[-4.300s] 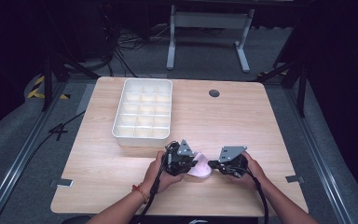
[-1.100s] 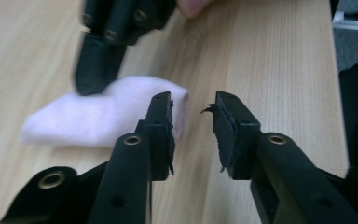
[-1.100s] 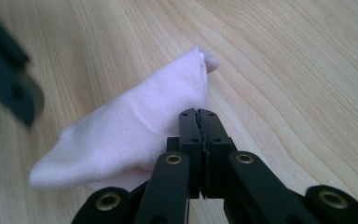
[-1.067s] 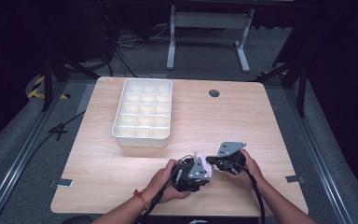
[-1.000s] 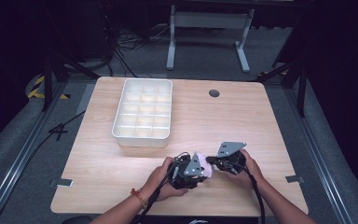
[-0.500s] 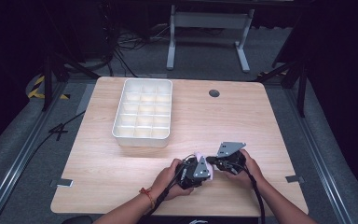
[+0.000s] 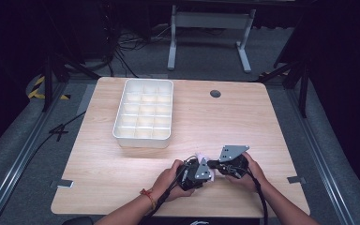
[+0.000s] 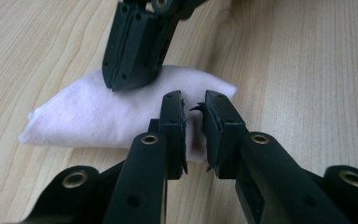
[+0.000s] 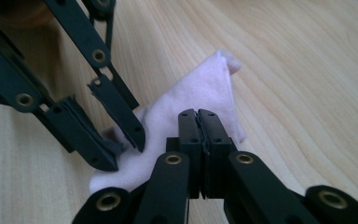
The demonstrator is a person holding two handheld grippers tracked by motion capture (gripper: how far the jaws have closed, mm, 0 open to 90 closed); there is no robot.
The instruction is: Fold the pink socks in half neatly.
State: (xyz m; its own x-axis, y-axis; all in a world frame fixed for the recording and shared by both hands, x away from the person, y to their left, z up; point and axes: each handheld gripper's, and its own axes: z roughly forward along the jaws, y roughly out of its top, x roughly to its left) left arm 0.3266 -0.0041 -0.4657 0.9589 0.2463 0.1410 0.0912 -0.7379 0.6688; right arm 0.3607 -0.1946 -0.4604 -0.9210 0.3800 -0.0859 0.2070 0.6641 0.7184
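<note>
The white plastic compartment tray [image 7: 143, 114] looks empty, well apart from my hands. Near the light wooden worktop's [image 7: 243, 122] front edge, my right gripper [image 9: 199, 116] pinches the small folded pale-pink cloth [image 8: 107, 112] with closed jaws. My left gripper's [image 8: 194, 105] jaws stand slightly apart over the cloth's edge, holding nothing.

A soft matt pale-pink cloth [image 8: 121, 112] lies on the smooth light-wood table [image 7: 243, 126], near a white plastic tray [image 7: 143, 112].

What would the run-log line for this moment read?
left gripper: slightly open, jaws astride cloth edge | right gripper: shut, over cloth | pale pink cloth: folded, flat on table | compartment tray: untouched
</note>
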